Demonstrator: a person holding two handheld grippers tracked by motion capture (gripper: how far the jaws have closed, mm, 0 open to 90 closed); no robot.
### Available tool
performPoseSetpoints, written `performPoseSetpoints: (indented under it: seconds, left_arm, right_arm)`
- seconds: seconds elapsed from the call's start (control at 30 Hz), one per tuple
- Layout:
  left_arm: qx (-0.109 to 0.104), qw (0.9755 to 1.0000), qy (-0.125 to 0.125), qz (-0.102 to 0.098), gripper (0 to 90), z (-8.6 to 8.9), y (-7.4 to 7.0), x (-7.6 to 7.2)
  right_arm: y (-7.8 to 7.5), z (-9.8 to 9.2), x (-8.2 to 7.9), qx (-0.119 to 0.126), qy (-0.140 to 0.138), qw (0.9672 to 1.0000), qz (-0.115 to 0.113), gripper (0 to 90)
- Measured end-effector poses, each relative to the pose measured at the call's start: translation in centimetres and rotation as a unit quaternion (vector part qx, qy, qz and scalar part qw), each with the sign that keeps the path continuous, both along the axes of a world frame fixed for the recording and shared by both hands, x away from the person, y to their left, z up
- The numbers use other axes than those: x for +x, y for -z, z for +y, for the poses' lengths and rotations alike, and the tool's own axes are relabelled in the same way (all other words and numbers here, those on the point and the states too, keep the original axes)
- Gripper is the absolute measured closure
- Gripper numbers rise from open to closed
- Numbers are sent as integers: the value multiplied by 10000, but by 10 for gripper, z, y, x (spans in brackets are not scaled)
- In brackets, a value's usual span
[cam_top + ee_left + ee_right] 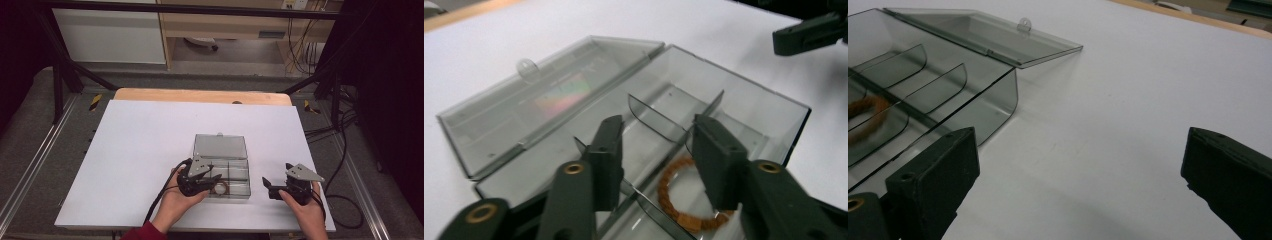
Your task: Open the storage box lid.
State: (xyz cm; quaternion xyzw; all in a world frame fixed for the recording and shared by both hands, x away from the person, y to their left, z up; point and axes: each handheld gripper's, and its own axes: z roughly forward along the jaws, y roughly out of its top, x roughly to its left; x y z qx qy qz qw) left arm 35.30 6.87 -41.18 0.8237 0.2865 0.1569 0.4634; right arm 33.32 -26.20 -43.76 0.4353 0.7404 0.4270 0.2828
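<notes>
bracelet (684,192) | brown beaded ring | flat in open clear box (744,90) compartment

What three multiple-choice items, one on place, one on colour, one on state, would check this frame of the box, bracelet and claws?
1. Where does the bracelet lie?
A. on the lid
B. in a compartment of the box
C. on the bare table

2. What colour is the bracelet?
A. orange-brown
B. blue
C. white

3. How does the lid stand?
A. shut
B. folded open, lying flat behind the box
C. taken off

Answers: 1 B, the left claw hangs over it between the dividers; 2 A, its beads look orange-brown in the left gripper view; 3 B, it lies hinged back on the table.
</notes>
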Motion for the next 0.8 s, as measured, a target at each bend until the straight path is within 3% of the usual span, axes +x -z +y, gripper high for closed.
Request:
performPoseSetpoints:
  seconds: [0.2, 0.57, 0.8]
  left_arm:
    - [-370, 9990, -258, 7, 366, 16, -7, 6]
    - [-367, 9983, -449, 85, 218, 23, -6, 8]
    - [-506, 9968, -616, -43, 189, 28, -9, 14]
  right_arm:
    - [1, 1, 5, 85, 107, 9999, 50, 38]
    - [4, 4, 13, 81, 17, 9999, 102, 58]
    - [3, 2, 18, 155, -24, 9999, 61, 127]
